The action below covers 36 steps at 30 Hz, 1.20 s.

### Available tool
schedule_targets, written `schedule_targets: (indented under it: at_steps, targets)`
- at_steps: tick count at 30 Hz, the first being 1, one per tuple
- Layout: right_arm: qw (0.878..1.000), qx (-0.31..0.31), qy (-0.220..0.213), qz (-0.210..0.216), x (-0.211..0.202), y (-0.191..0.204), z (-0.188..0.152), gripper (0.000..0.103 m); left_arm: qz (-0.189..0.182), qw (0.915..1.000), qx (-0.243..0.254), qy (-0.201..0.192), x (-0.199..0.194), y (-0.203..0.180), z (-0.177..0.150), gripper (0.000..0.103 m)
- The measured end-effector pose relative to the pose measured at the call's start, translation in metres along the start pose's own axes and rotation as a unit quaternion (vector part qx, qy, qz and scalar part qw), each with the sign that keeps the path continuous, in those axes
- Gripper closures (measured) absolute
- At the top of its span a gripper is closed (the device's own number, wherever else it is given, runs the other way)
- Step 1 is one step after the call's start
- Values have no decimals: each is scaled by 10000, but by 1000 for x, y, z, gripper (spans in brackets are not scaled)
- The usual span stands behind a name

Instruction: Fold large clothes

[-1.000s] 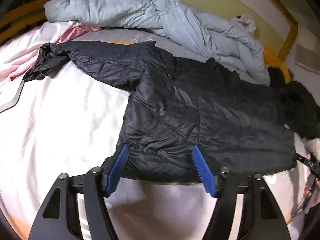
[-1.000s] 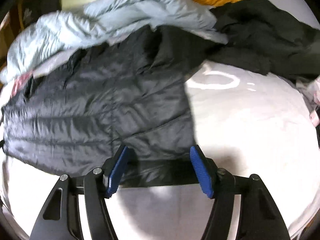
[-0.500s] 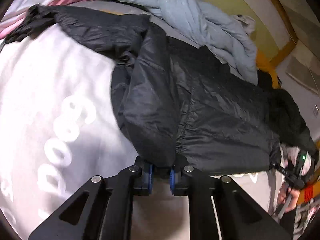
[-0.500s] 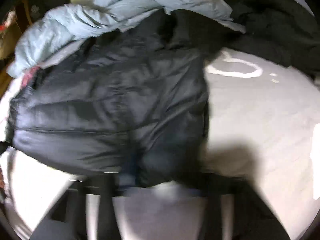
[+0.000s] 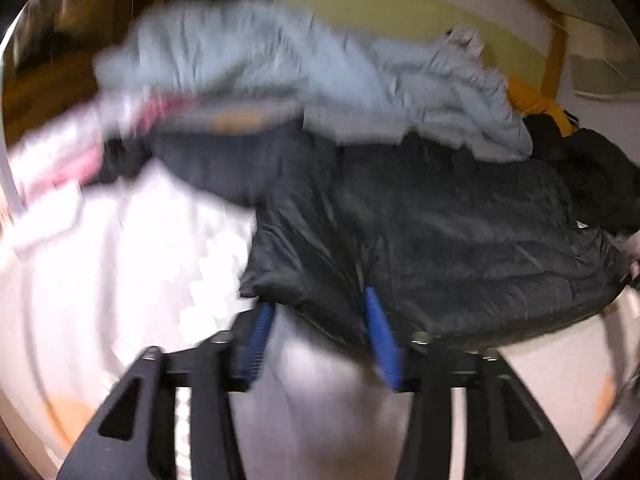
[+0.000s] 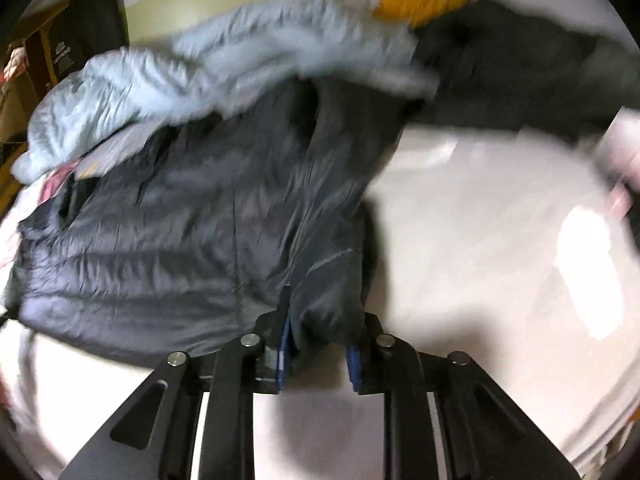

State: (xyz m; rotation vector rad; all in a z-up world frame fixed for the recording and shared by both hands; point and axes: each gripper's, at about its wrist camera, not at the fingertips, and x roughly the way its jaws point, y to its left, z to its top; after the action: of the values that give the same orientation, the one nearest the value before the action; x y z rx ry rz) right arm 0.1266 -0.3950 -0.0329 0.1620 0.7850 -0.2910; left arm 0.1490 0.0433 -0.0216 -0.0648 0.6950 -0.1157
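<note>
A black quilted jacket (image 5: 440,240) lies spread on the white bed sheet (image 5: 120,280); both views are blurred by motion. My left gripper (image 5: 320,340) is open, its blue pads apart at the jacket's near hem, with hem cloth lying between them. In the right wrist view the same jacket (image 6: 180,232) fills the left half. My right gripper (image 6: 320,352) has its pads partly apart, with a fold of the jacket's hem bunched between them; how firmly it holds is unclear.
A light blue puffy coat (image 5: 320,72) lies heaped behind the jacket, also in the right wrist view (image 6: 200,68). Another dark garment (image 6: 520,76) and something orange (image 6: 408,0) lie at the back right. Pink cloth (image 5: 72,160) sits at the left. Bare sheet (image 6: 500,240) spreads to the right.
My left gripper was shut on the jacket's hem half a second ago and now stands open. My right gripper has closed in on the hem since a second ago. Both cameras have swung.
</note>
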Motion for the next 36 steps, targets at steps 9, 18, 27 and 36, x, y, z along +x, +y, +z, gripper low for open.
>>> schedule_targets:
  at_steps: [9, 18, 27, 36]
  targets:
    - [9933, -67, -1157, 8, -49, 24, 49, 34, -47, 9973, 275, -677, -18, -12, 61, 34]
    - [9905, -408, -1125, 676, -64, 27, 74, 23, -436, 9988, 203, -54, 41, -28, 90, 33]
    - [9954, -571, 457, 623, 61, 55, 54, 30, -245, 9940, 230, 1039, 113, -25, 52, 33]
    - [9886, -748, 1153, 615, 98, 54, 33, 30, -276, 9921, 247, 1195, 129, -30, 42, 32]
